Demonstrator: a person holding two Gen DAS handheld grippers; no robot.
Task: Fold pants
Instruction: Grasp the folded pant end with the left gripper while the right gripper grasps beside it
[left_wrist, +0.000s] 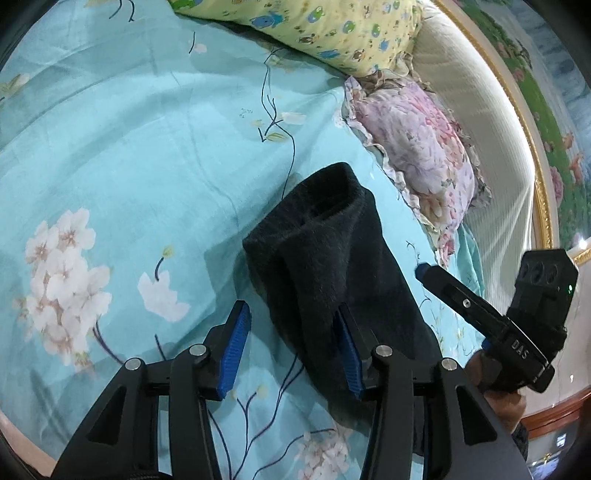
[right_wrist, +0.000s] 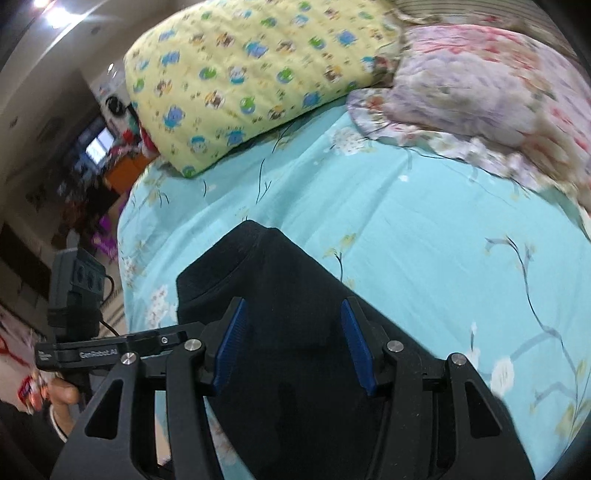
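Note:
The black pants (left_wrist: 328, 258) lie folded in a narrow bundle on the turquoise flowered bedsheet (left_wrist: 129, 166). My left gripper (left_wrist: 291, 350) is open at the bundle's near left edge, with its right finger against the cloth. The right gripper's body shows in the left wrist view (left_wrist: 491, 321), to the right of the pants. In the right wrist view my right gripper (right_wrist: 293, 343) is open just above the pants (right_wrist: 273, 280). It holds nothing. The left gripper's body shows at the left there (right_wrist: 110, 350).
A yellow cartoon-print pillow (left_wrist: 325, 26) and a pink flowered pillow (left_wrist: 417, 147) lie at the head of the bed. A cream padded headboard (left_wrist: 491, 122) with gold trim stands behind them. The bed's left edge (right_wrist: 125, 229) drops to a cluttered room.

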